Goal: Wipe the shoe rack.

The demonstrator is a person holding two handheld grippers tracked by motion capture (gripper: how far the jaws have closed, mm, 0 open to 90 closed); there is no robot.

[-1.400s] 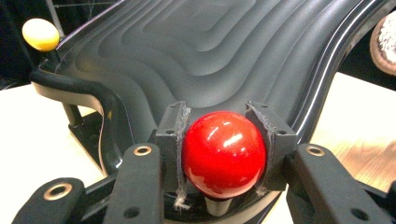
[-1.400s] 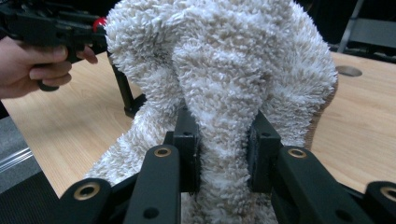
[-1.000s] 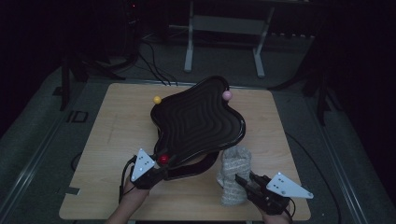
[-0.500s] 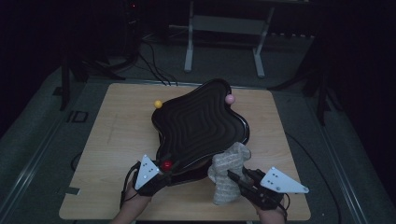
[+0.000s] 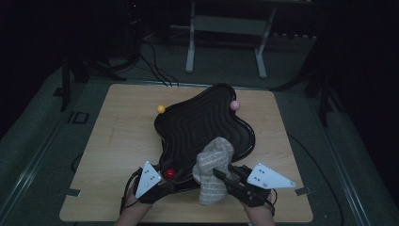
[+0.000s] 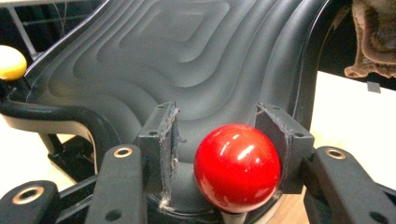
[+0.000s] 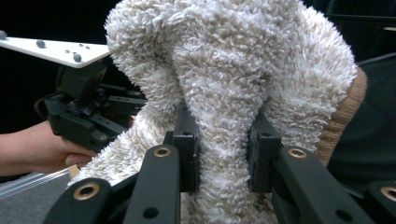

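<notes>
A black tray [image 5: 202, 123] with stepped wavy ridges lies on the wooden table [image 5: 117, 141]. Coloured balls sit on its rim: a yellow ball [image 5: 161, 109], a pink ball [image 5: 234, 105] and, at the near edge, a red ball [image 5: 170, 173]. My left gripper [image 6: 217, 135] has the red ball [image 6: 237, 167] between its jaws. They have just been opening: one pad touches the ball, the other stands off it. My right gripper [image 7: 223, 140] is shut on a fluffy cream cloth [image 7: 233, 60]. It holds that cloth [image 5: 214, 162] over the tray's near edge.
A metal stand [image 5: 226, 42] and cables [image 5: 150, 61] lie on the dark floor beyond the table. The table's left half is bare wood. A person's hand holding the left gripper [image 7: 79, 116] shows in the right gripper view.
My right gripper has carried the cloth up and to the left, from beside the tray to over its near edge. The left gripper has stayed at the red ball.
</notes>
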